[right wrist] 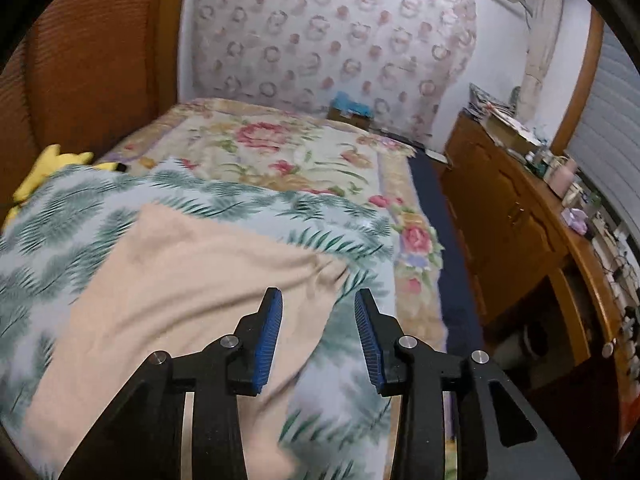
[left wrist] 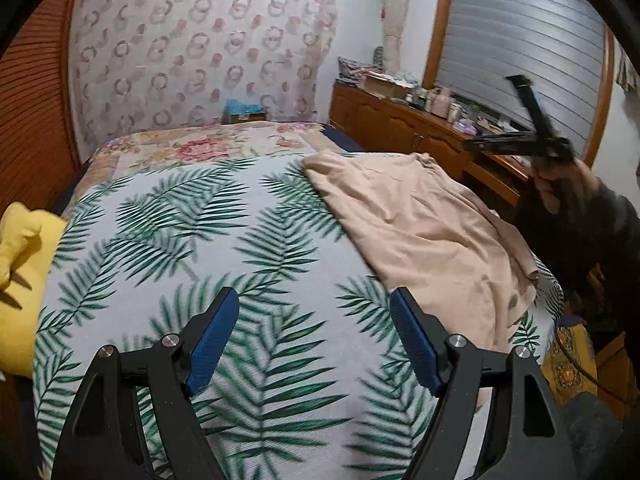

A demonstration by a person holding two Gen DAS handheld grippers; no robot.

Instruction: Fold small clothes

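A peach-coloured garment (left wrist: 432,232) lies loosely spread on the palm-leaf sheet (left wrist: 224,240) at the right side of the bed. It also shows in the right wrist view (right wrist: 172,280), lower left. My left gripper (left wrist: 314,312) is open and empty above the sheet, left of the garment. My right gripper (right wrist: 318,308) is open and empty, hovering over the garment's right edge. In the left wrist view the right gripper (left wrist: 520,120) is held up in the air at the far right, blurred.
A yellow plush toy (left wrist: 20,248) sits at the bed's left edge. A floral quilt (right wrist: 288,152) covers the far half of the bed. A wooden dresser (right wrist: 520,216) with many small items stands along the right wall. A wooden louvred panel (left wrist: 28,100) stands on the left.
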